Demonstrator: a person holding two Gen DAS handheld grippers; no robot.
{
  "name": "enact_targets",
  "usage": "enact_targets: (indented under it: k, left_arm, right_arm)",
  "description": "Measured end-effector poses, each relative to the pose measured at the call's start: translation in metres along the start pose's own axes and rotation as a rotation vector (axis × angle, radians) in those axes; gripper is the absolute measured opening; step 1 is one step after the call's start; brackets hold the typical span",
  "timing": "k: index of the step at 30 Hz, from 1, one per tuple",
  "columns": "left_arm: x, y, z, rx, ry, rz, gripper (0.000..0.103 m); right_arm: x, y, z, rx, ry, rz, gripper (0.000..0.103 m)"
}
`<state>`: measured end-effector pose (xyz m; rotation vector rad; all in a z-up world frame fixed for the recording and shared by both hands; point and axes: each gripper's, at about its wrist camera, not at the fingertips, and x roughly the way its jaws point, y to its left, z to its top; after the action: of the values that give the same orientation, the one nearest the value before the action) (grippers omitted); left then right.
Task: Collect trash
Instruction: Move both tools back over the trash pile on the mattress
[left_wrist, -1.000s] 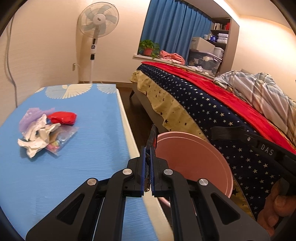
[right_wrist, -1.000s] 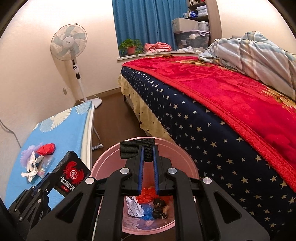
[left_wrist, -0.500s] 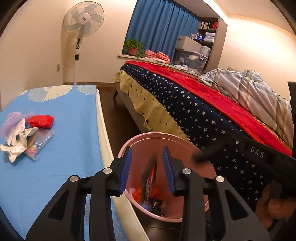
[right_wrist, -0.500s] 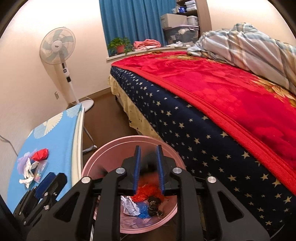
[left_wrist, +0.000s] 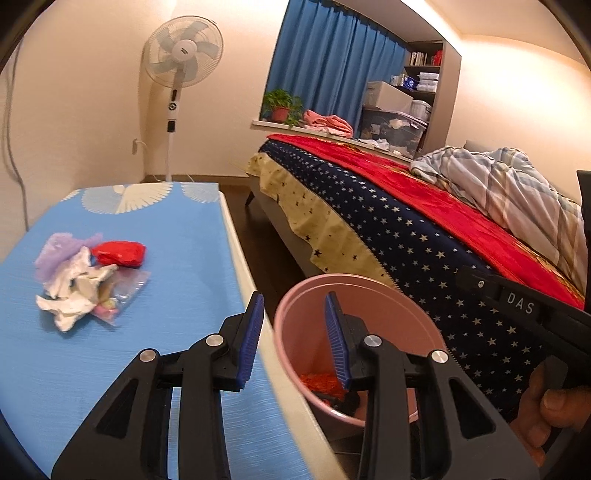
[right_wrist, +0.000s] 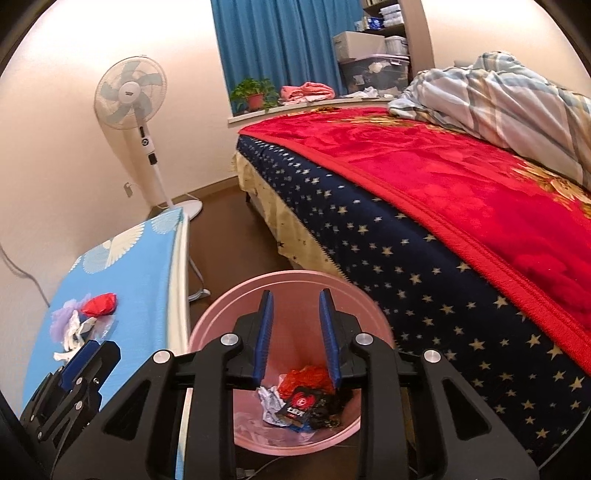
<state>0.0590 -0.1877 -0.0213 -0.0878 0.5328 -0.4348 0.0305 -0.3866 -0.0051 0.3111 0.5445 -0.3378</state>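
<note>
A pink trash bin stands on the floor between the blue-covered table and the bed. In it lie a black packet with a red crab print, red crumpled wrap and white paper. A pile of trash lies on the table: white tissue, a red wrapper, a purple bag, a clear bag. My left gripper is open and empty over the table edge and bin rim. My right gripper is open and empty above the bin.
The table has a blue cover and a white edge. A bed with a red blanket and a starred navy cover fills the right. A standing fan is at the far wall. Brown floor runs between table and bed.
Both grippers were shut, the left on the black crab packet, the right on something black. Both opened; the packet dropped into the bin. The left gripper swung back toward the table.
</note>
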Motion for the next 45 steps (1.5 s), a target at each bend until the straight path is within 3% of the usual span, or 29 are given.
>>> enact_targets:
  k: [17, 26, 34, 45]
  left_arm:
    - [-0.034, 0.074, -0.003, -0.069, -0.017, 0.163, 0.033]
    - [-0.036, 0.112, -0.013, -0.104, -0.004, 0.283, 0.033]
    - [-0.044, 0.139, -0.012, -0.132, -0.06, 0.396, 0.033]
    - [-0.025, 0.178, -0.003, -0.167, -0.028, 0.462, 0.033]
  right_arm:
    - [0.0, 0.073, -0.016, -0.084, 0.005, 0.144, 0.026]
    - [0.029, 0.102, -0.025, -0.039, 0.061, 0.262, 0.025]
    - [0.05, 0.142, -0.035, -0.042, 0.096, 0.38, 0.025]
    - [0.097, 0.182, -0.056, 0.036, 0.204, 0.508, 0.025]
